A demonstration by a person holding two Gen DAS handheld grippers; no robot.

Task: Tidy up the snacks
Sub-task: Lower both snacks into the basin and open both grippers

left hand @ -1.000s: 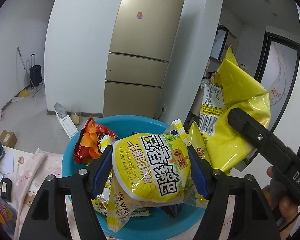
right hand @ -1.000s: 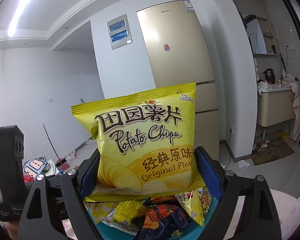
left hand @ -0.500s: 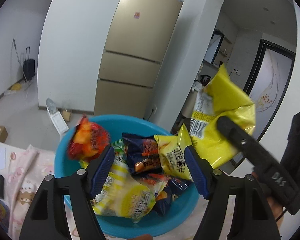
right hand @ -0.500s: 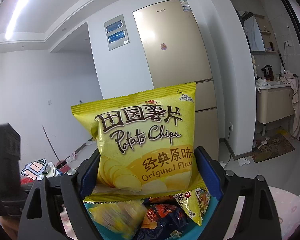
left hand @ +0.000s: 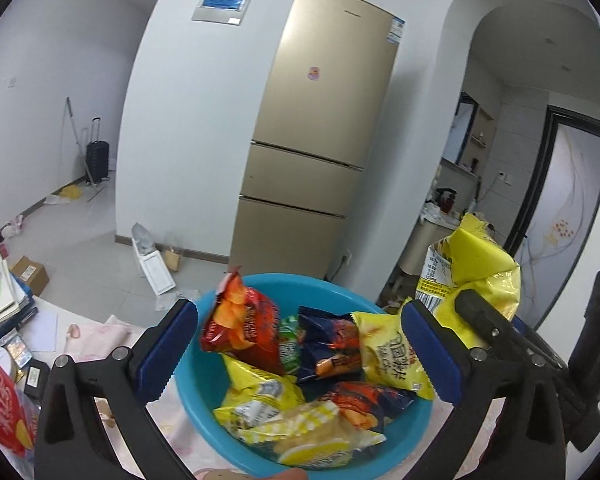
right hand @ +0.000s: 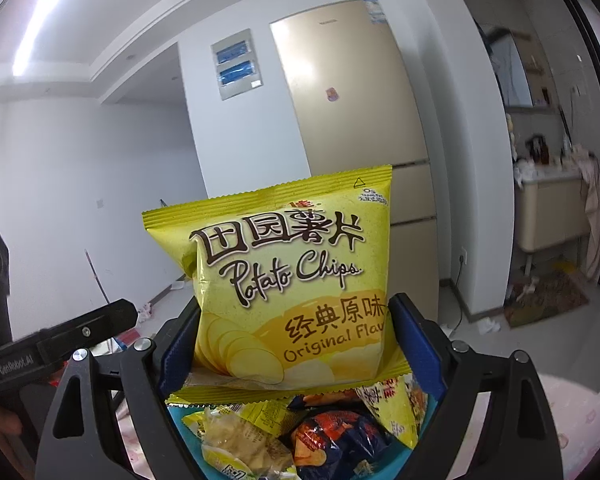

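A blue basin (left hand: 194, 392) holds several snack bags: a red one (left hand: 240, 328), dark blue ones (left hand: 328, 344), a yellow one (left hand: 392, 356) and a pale yellow-and-white bag (left hand: 312, 436) lying at the front. My left gripper (left hand: 298, 314) hovers above the basin, its jaws opening wide with nothing between them. My right gripper (right hand: 294, 316) is shut on a yellow potato chips bag (right hand: 292, 272), held upright over the basin (right hand: 180, 432). In the left wrist view that bag (left hand: 476, 276) shows at the right.
A pink patterned cloth (left hand: 100, 332) covers the table under the basin. A red can (left hand: 0, 408) and stacked books (left hand: 4, 304) sit at the table's left. A gold fridge (left hand: 320, 140) stands behind, across open floor.
The left gripper let go of the yellow-and-white bag, which dropped into the basin. Its jaws spread wide and it rose a little. The right gripper kept still with its chips bag.
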